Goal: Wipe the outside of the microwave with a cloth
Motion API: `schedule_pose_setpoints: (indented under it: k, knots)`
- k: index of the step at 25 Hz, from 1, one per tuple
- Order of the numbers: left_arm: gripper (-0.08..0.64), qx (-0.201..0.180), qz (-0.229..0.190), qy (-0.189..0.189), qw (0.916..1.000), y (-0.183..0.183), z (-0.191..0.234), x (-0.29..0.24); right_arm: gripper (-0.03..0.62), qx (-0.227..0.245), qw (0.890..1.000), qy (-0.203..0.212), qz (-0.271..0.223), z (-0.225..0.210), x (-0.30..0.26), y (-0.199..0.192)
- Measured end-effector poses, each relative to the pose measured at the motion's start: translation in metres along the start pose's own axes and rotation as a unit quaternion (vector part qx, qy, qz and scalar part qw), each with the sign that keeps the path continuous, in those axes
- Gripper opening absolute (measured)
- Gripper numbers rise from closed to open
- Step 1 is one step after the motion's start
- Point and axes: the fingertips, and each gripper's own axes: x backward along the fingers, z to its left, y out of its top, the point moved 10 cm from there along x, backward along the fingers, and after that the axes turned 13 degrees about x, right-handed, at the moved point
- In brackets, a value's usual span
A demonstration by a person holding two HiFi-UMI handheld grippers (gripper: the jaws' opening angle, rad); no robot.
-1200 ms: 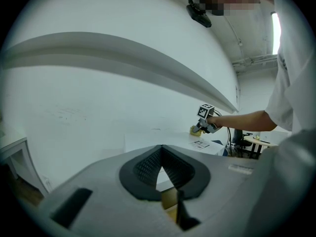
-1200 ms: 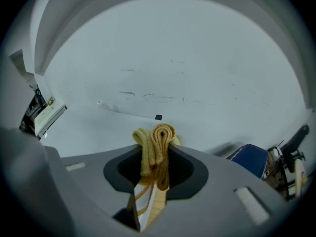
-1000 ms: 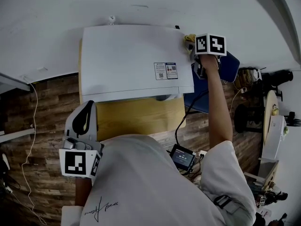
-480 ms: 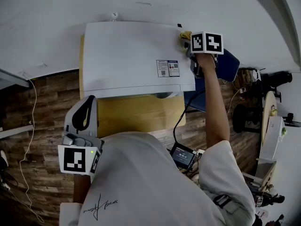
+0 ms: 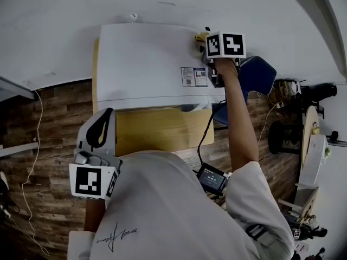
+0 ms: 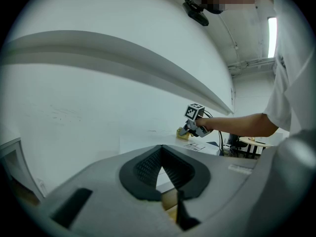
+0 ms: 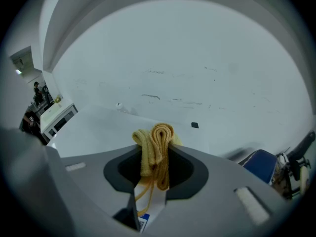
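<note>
Since the earlier frame, the right gripper (image 5: 208, 43) has slid leftward along the rear edge of the microwave (image 5: 146, 64) top, jaws clamped on the folded yellow cloth (image 5: 201, 37). Left gripper (image 6: 161, 163) hangs closed and empty, well apart. Judged status: top pass under way; front and sides outstanding.

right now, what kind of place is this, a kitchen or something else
Likely a workshop or lab room, not a kitchen: the microwave sits on a small wooden table against a bare wall, loose cables trail over plank floor, and a blue chair stands beside it.
</note>
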Motion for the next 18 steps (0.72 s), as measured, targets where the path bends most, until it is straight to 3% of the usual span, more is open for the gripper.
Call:
schedule_pose_setpoints:
  k: [18]
  knots:
    - [-0.009,-0.001,-0.006,0.007,1.0,0.002,0.002,0.002,0.114,0.032,0.997,0.059,-0.022,0.056,-0.012,0.027]
